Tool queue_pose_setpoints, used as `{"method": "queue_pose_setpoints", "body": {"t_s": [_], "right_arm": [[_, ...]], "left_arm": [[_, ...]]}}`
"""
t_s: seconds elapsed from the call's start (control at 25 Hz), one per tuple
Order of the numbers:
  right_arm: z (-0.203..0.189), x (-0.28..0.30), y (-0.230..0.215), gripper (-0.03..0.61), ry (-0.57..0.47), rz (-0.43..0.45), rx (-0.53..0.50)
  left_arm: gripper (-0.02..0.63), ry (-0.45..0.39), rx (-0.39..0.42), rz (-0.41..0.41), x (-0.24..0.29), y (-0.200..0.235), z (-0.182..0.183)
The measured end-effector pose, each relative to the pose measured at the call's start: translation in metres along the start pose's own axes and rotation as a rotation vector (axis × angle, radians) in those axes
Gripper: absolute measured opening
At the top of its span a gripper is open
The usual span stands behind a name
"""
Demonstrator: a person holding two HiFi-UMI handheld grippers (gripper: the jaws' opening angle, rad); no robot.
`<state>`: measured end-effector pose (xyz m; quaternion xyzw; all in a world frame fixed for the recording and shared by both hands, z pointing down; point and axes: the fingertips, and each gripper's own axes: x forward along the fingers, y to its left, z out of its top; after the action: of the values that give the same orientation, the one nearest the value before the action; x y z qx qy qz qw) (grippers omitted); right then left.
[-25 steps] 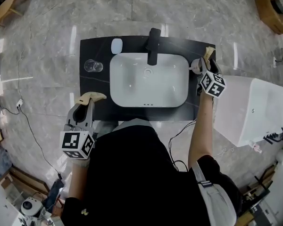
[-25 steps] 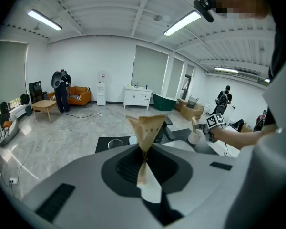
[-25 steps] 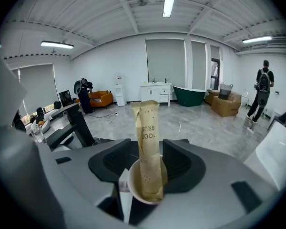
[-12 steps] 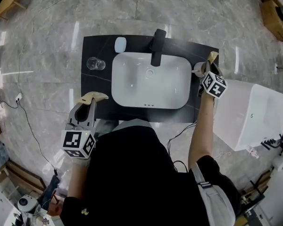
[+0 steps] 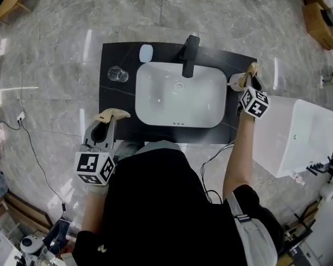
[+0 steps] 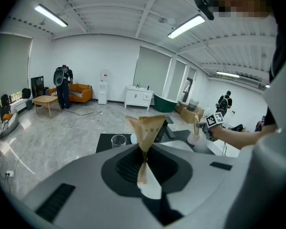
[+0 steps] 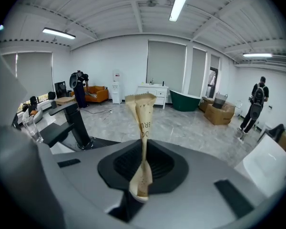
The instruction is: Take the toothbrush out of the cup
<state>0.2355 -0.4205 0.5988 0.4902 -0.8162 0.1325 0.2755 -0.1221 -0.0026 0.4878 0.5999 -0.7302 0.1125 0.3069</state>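
A small white cup (image 5: 233, 82) stands on the right end of the black counter (image 5: 114, 98). The toothbrush is too small to make out in the head view. My right gripper (image 5: 248, 71) hovers just right of the cup, almost over its rim. In the right gripper view its tan jaws (image 7: 142, 101) are closing and stand pressed together, with nothing visible between them. My left gripper (image 5: 114, 113) hangs at the counter's front left edge, shut and empty (image 6: 147, 120). The left gripper view shows the cup (image 6: 194, 138) under the right gripper (image 6: 198, 123).
A white sink (image 5: 141, 93) with a black faucet (image 5: 190, 54) fills the counter's middle. A clear glass (image 5: 117, 73) and a pale soap bar (image 5: 146, 53) sit at the back left. A white tub (image 5: 291, 137) stands right of the counter. People stand far off.
The head view has shifted a little. My right gripper stays beside the white cup and my left gripper has kept its place at the front left edge.
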Motion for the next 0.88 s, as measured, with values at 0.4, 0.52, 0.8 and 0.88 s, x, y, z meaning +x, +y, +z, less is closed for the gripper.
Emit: {"method": "queue_pose_setpoints", "body": {"t_s": [0.4, 0.52, 0.8, 0.88], "right_arm": [[0.050, -0.053, 0.020, 0.044, -0.104, -0.027, -0.056], [0.069, -0.075, 0.040, 0.044, -0.147, 0.003, -0.052], [0.102, -0.127, 0.112, 0.044, -0.221, 0.123, -0.072], [0.105, -0.137, 0.134, 0.044, -0.225, 0.164, -0.080]], "left_arm": [[0.043, -0.054, -0.010, -0.033, -0.017, 0.020, 0.001], [0.043, -0.074, -0.012, -0.048, -0.022, 0.024, 0.004], [0.043, -0.133, -0.023, -0.069, -0.031, 0.039, 0.012], [0.043, -0.141, -0.025, -0.068, -0.032, 0.044, 0.013]]}}
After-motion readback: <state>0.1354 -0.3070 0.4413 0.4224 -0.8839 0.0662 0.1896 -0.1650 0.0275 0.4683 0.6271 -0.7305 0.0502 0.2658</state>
